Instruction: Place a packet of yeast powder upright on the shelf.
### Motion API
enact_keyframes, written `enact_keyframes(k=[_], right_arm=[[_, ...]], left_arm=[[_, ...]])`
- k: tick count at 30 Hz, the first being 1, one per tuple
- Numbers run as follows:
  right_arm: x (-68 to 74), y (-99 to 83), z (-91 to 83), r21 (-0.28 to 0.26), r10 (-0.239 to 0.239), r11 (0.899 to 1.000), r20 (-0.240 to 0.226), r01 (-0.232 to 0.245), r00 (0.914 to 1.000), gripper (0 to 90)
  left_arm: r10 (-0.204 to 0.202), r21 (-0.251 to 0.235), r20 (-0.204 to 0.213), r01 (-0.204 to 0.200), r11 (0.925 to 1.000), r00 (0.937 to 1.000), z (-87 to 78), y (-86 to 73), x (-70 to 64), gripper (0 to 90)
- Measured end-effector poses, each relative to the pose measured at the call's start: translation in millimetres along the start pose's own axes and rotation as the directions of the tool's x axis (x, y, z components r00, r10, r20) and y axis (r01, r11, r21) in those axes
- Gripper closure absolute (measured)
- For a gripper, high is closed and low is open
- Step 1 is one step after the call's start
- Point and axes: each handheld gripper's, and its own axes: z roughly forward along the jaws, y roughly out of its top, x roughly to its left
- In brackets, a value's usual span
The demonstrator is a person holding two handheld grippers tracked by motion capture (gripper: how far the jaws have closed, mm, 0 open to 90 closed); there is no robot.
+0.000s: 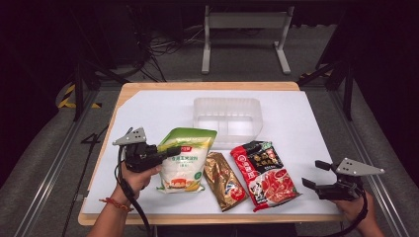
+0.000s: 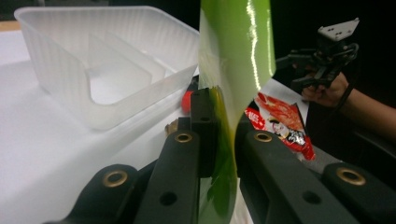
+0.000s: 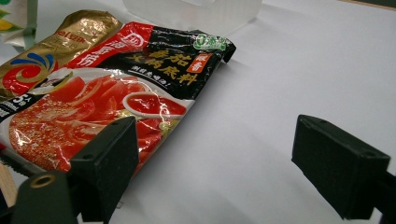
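Observation:
My left gripper (image 1: 173, 150) is shut on the left edge of a green and white food bag (image 1: 186, 159), whose green film (image 2: 233, 60) rises between the jaws in the left gripper view. Right of it lie a gold packet (image 1: 225, 180) and a red and black sauce packet (image 1: 262, 173), both flat on the white mat. The same red and black sauce packet (image 3: 116, 88) lies just left of my right gripper (image 3: 215, 154), with the gold packet (image 3: 51, 51) beyond it. My right gripper (image 1: 316, 175) stands open near the table's front right corner, nothing between its jaws.
A clear plastic tub (image 1: 227, 116) with inner dividers stands behind the packets, seen close in the left gripper view as the tub (image 2: 107, 65). The white mat (image 1: 296, 123) covers a wooden table. A metal stand (image 1: 244, 34) and cables lie on the floor beyond.

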Motion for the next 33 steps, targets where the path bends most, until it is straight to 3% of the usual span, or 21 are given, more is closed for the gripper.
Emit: enact_keyframes(k=[2,8,11,16,21,29,33], right_arm=[[-0.6,0.4,0.7,0.000,-0.001,1.000,-0.003,0.001,1.0000,15.5],[0.6,1.6,2.5,0.002,-0.012,1.000,-0.008,0.012,0.9999,15.4],[0.4,1.8,2.1,-0.001,-0.010,1.000,-0.009,0.010,0.9999,15.4],[-0.2,1.4,1.6,-0.003,-0.004,1.000,-0.007,0.004,1.0000,15.5],[-0.2,1.4,0.8,-0.007,-0.001,1.000,-0.006,0.001,1.0000,15.7],[-1.3,0.9,0.6,-0.007,0.004,1.000,-0.005,-0.004,1.0000,16.0],[-1.3,0.9,0.4,-0.007,0.001,1.000,-0.001,-0.001,1.0000,16.0]], left_arm=[[0.008,-0.012,0.006,-0.008,0.9999,1.0000,-2.4,1.7,-4.3,87.5],[-0.008,-0.054,-0.033,0.006,0.9985,0.9994,-6.7,4.8,-9.7,87.6],[-0.011,-0.087,-0.062,0.006,0.9962,0.9980,-9.7,7.0,-9.3,87.7],[-0.031,-0.134,-0.067,0.022,0.9907,0.9973,-12.9,12.8,-10.7,87.7],[-0.020,-0.154,-0.072,0.009,0.9880,0.9972,-9.5,18.5,-15.3,87.7],[-0.036,-0.197,-0.125,0.011,0.9804,0.9915,-1.6,30.8,-16.7,87.7],[-0.021,-0.208,-0.155,-0.012,0.9780,0.9877,6.1,40.3,-17.7,87.7]])
